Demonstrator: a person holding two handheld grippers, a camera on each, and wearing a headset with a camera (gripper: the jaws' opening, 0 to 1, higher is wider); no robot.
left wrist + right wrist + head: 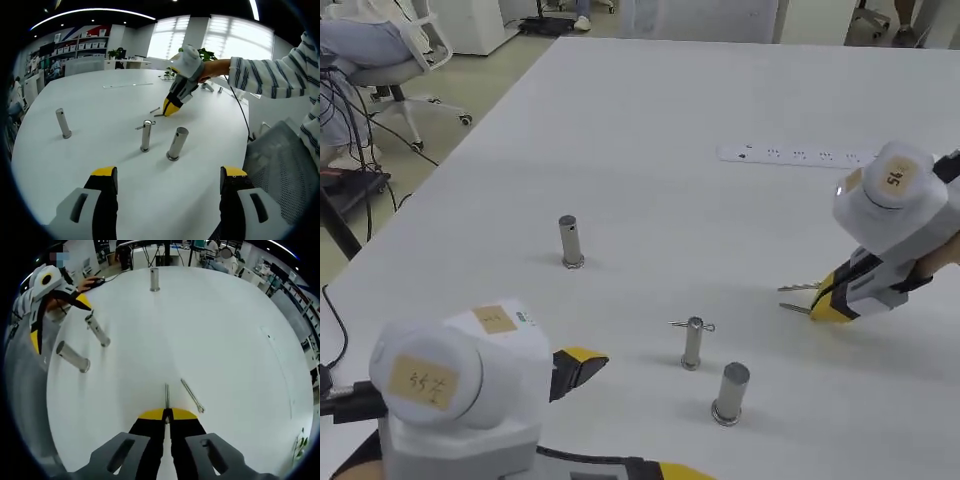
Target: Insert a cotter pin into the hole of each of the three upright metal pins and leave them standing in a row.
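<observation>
Three upright metal pins stand on the white table point(650, 150). The far-left pin point(570, 240) and the nearest pin point(730, 392) are bare. The middle pin point(693, 343) has a cotter pin point(692, 325) through its top. My right gripper point(168, 415) is low over the table to the right of the pins, shut on a second cotter pin point(167, 396) that sticks out past its tips. A loose cotter pin point(191, 395) lies on the table just beside it. My left gripper point(169, 172) is open and holds nothing, a little short of the two nearer pins.
A white power strip point(800, 155) lies at the far right of the table. Office chairs point(390, 60) and cables stand on the floor beyond the table's left edge. A person's striped sleeve point(270, 75) reaches in behind the right gripper.
</observation>
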